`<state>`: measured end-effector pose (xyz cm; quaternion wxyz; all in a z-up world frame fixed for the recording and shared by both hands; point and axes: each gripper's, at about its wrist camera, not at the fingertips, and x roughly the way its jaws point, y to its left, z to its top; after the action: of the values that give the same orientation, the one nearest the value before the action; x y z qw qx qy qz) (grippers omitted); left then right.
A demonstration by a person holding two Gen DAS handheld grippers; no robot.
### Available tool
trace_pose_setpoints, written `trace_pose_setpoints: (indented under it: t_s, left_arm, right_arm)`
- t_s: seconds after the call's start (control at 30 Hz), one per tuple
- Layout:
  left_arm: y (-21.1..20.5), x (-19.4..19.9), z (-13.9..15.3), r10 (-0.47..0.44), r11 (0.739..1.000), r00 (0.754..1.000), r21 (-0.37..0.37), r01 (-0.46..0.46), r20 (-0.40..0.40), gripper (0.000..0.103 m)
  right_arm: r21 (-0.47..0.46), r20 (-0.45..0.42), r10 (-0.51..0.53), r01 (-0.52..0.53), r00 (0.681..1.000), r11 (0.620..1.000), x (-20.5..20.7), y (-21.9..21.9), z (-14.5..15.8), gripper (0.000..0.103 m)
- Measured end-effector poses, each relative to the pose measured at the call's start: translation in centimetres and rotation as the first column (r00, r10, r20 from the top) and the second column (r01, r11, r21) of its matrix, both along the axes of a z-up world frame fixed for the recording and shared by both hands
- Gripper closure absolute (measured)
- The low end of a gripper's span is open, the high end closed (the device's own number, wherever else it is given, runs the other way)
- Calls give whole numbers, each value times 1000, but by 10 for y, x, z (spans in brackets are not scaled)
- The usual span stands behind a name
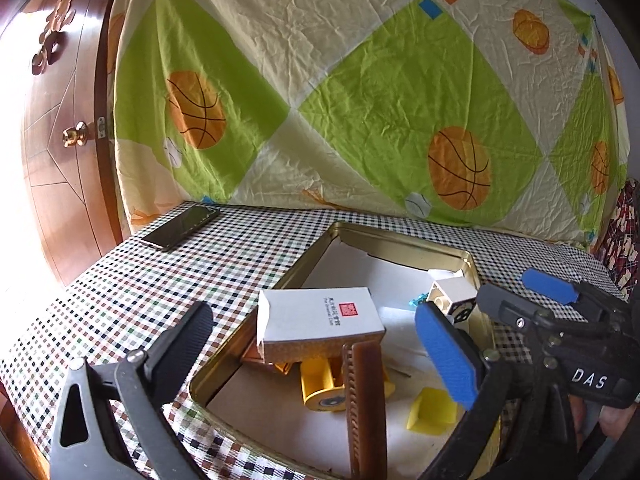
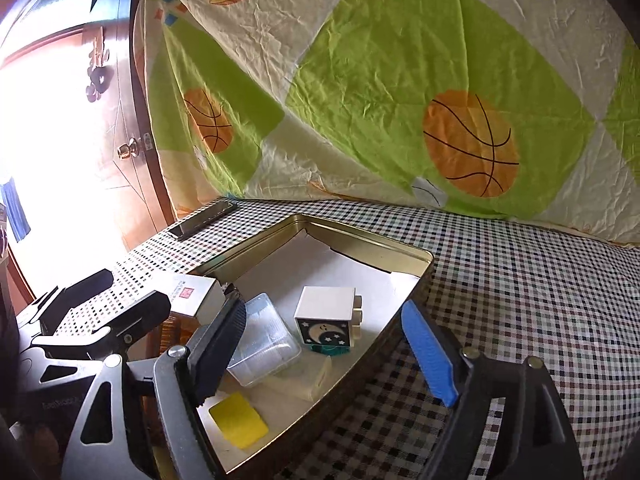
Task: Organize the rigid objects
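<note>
On the checked counter (image 1: 120,300) sits the gold tin (image 2: 362,240), already holding the white box (image 1: 320,320), at twelve o'clock from the left gripper (image 1: 320,356), and the moon block (image 2: 330,320), at twelve o'clock from the nearer right gripper (image 2: 320,344). Both jaws are wide apart, holding nothing.

Blown-out daylight glare at left, fisheye-bent edges, sharp centre
</note>
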<state>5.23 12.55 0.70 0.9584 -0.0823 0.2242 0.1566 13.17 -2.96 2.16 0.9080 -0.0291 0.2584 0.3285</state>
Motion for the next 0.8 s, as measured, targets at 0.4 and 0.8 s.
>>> trace_pose_setpoints:
  t_s: [0.4,0.8]
  left_arm:
    - [2,-31,20,55,998,998,26,-55,14,0]
    - [6,-34,17,89,994,996,60,-89,2,0]
  right_arm:
    - [-12,122,74,-73,990,997,-52,1,30,14]
    - [-9,122,84,-84,989,996,-57,3,30,14]
